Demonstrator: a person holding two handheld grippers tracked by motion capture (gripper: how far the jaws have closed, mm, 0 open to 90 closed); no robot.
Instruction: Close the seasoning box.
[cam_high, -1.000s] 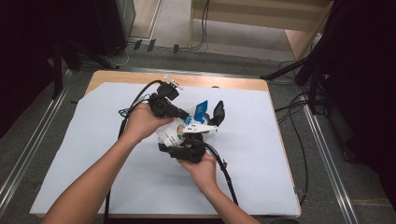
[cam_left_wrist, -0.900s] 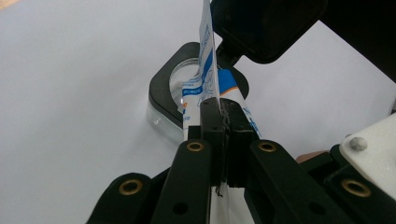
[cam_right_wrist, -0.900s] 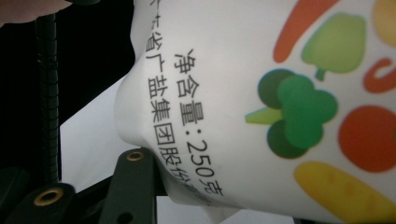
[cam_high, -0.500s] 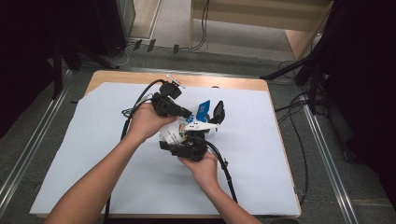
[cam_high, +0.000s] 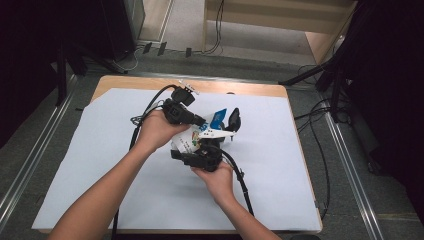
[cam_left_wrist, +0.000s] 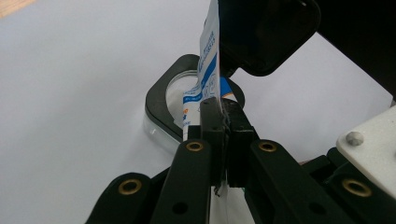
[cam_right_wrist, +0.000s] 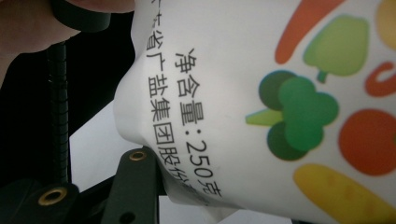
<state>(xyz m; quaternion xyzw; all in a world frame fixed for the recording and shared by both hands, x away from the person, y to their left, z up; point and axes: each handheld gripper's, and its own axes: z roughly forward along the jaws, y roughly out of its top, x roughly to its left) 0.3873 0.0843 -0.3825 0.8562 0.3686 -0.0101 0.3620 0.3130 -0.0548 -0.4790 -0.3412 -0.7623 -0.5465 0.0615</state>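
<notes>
Above the black-rimmed dish (cam_left_wrist: 161, 100), the left gripper (cam_left_wrist: 219, 112) pinches the bag's (cam_right_wrist: 280, 93) blue top edge while the right gripper (cam_high: 202, 152) clamps its body, seemingly steadying it for tearing or pouring.

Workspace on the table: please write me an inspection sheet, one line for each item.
Surface: wooden table covered by a white sheet.
Job's things: a white pouch printed with vegetables and Chinese text, its top edge blue and white; a clear lidded container with a black rim on the sheet beneath the pouch.
Clutter: nothing seen.
Grippers: left gripper shut on the pouch's thin edge; right gripper holds the pouch's body.
Cables: black cables trail from both grippers across the sheet.
Surroundings: metal rails beside the table, floor cables, wooden furniture behind.
</notes>
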